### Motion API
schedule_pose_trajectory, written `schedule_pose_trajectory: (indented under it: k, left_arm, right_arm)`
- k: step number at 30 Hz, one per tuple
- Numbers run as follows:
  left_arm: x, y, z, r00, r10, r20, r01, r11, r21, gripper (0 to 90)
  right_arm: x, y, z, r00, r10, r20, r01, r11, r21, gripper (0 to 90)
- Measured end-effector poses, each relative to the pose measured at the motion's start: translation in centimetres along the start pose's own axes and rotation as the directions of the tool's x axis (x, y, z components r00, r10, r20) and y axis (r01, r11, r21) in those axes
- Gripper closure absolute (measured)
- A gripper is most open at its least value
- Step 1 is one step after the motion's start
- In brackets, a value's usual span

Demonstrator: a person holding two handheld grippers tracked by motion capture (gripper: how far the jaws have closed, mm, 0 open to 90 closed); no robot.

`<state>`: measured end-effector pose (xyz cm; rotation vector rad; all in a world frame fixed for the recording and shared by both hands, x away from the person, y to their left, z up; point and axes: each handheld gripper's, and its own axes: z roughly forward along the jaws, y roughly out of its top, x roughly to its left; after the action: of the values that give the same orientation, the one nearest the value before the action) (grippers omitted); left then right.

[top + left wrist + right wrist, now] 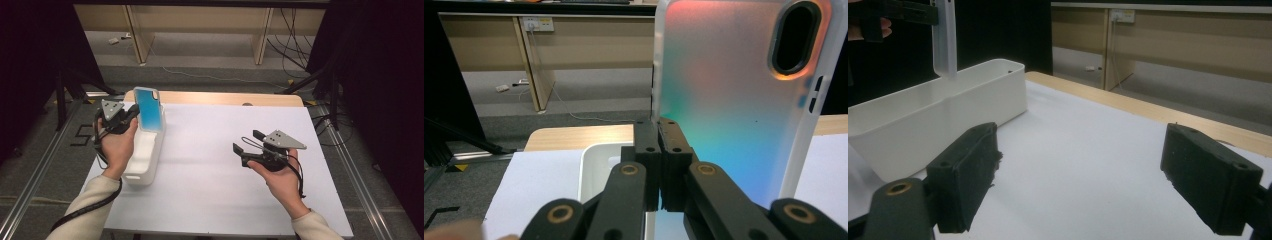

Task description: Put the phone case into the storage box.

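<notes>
Between the left gripper's (pixel 129 116) pinching fingers, the case (pixel 149 109) is hanging above the bin (pixel 150 165), lowering remaining; right gripper (pixel 248 142) is idling open.

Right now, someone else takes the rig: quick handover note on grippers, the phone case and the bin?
Left gripper: shut on the edge of the translucent blue-tinted phone case with white rim, held upright over the far end of the long white plastic bin.
Right gripper: open, holding nothing, hovering over the white tabletop sheet, apart from the bin.
Done: case gripped and held above the bin.
Left: probably lower the case into the bin and release; the bin's contents can't be told from here.
</notes>
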<state>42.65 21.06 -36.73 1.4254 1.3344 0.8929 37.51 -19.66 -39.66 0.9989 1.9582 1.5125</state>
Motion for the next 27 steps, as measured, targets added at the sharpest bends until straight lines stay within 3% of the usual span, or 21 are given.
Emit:
schedule_pose_trajectory:
  k: [6, 8, 9, 27]
  left_arm:
    - [0.2, 0.0, 0.3, 0.9999, 0.002, -0.011, -0.002, 1.0000, 0.003, 88.1]
    - [0.3, 0.0, 0.4, 0.9999, 0.001, -0.016, -0.001, 1.0000, 0.002, 88.1]
    - [0.4, 0.1, 0.5, 0.9999, 0.000, -0.017, 0.000, 1.0000, 0.000, 88.1]
    - [0.9, 0.4, 1.1, 0.9993, 0.004, -0.038, -0.004, 1.0000, 0.000, 88.1]
  right_arm:
    - [-0.2, -0.2, -0.2, 0.9999, -0.008, 0.009, 0.008, 1.000, -0.008, 16.5]
    - [-0.2, -0.1, -0.6, 0.9999, -0.006, 0.010, 0.005, 1.000, 0.027, 16.5]
    - [-0.1, -0.3, -0.3, 1.0000, 0.007, 0.000, -0.007, 1.000, -0.014, 16.5]
    - [-0.4, -0.5, -1.2, 1.0000, -0.002, -0.003, 0.002, 1.000, -0.014, 16.4]
